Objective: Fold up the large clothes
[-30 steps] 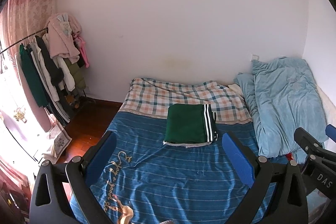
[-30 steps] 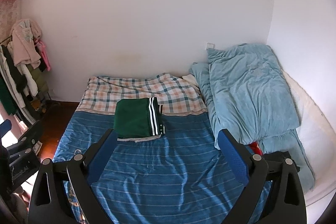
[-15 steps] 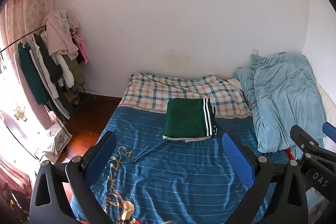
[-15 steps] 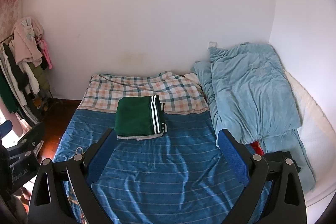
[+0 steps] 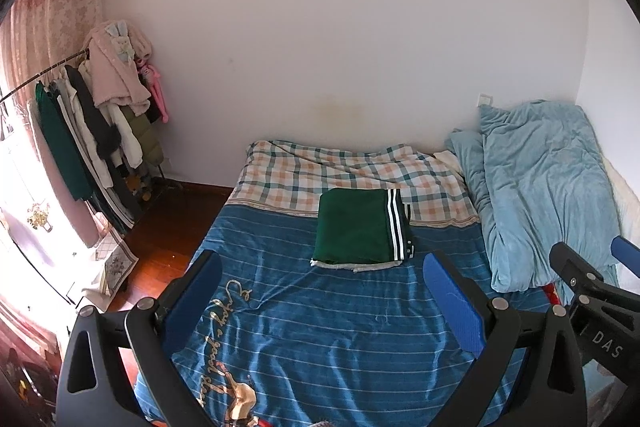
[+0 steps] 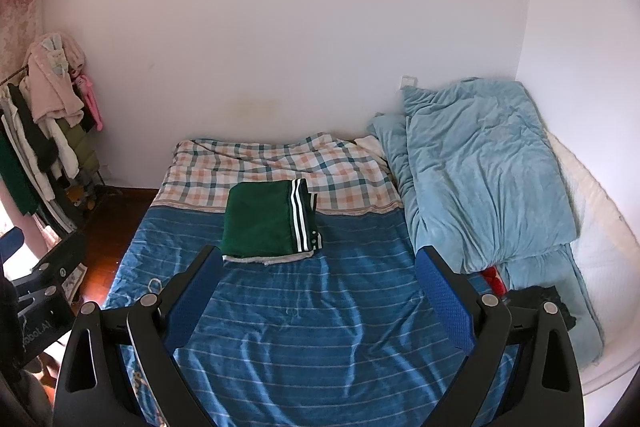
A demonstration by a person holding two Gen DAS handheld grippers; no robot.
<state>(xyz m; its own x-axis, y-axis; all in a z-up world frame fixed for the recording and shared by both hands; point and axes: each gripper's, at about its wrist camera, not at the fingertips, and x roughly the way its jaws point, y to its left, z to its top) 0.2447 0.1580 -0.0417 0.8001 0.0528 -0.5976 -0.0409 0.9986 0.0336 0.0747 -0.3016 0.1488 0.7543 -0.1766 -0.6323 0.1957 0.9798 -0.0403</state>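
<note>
A green garment with white stripes (image 5: 362,227) lies folded in a neat rectangle on the bed's blue striped cover (image 5: 328,327), near the plaid sheet. It also shows in the right wrist view (image 6: 270,221). My left gripper (image 5: 322,291) is open and empty, held above the bed well short of the garment. My right gripper (image 6: 318,285) is open and empty too, also back from the garment. The right gripper's body shows at the right edge of the left wrist view (image 5: 592,307).
A light blue duvet (image 6: 476,179) is heaped along the bed's right side against the wall. A plaid sheet (image 5: 344,175) covers the far end. A clothes rack (image 5: 92,123) with hanging garments stands left, over wooden floor (image 5: 168,227).
Both grippers have drawn back and tilted slightly up; the bed and folded garment sit lower in the views. The garment has not moved.
</note>
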